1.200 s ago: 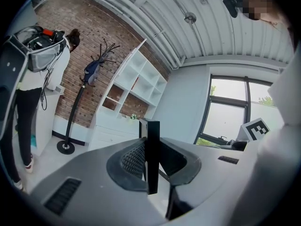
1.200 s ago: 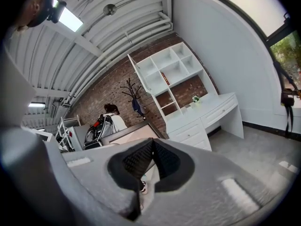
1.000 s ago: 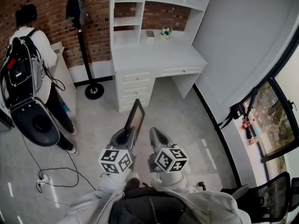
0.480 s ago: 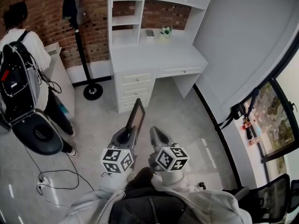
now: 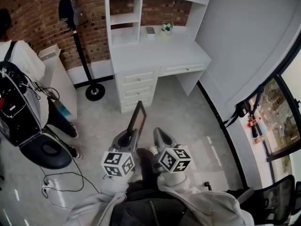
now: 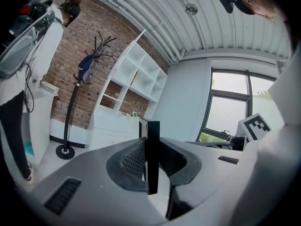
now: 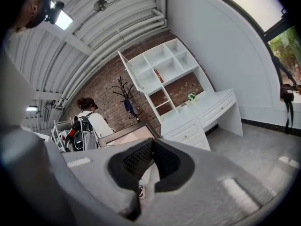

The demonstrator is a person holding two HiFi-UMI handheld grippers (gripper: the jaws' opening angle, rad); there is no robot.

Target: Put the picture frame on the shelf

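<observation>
The picture frame [image 5: 138, 118], dark-edged with a pale pane, stands upright and edge-on toward the desk. My left gripper [image 5: 133, 132] is shut on its lower end. In the left gripper view the frame [image 6: 152, 164] is a thin black bar clamped between the ribbed pads [image 6: 134, 159]. My right gripper [image 5: 157, 133] hovers beside it to the right, shut and empty. In the right gripper view the jaw tips [image 7: 152, 142] meet and the frame [image 7: 124, 136] shows just to the left. The white shelf unit [image 5: 126, 20] rises over a white desk [image 5: 160, 55] ahead.
A person with a backpack [image 5: 19, 102] stands at the left by a low white cabinet [image 5: 59, 79]. A black coat stand [image 5: 77, 46] is left of the desk. Cables [image 5: 61, 180] lie on the floor. A small plant [image 5: 166, 28] sits on the desk. A window [image 5: 277, 121] and an office chair [image 5: 277, 201] are at the right.
Both grippers have edged toward the desk with the frame still held in the left one. The person with the backpack has shifted left and lower in the view.
</observation>
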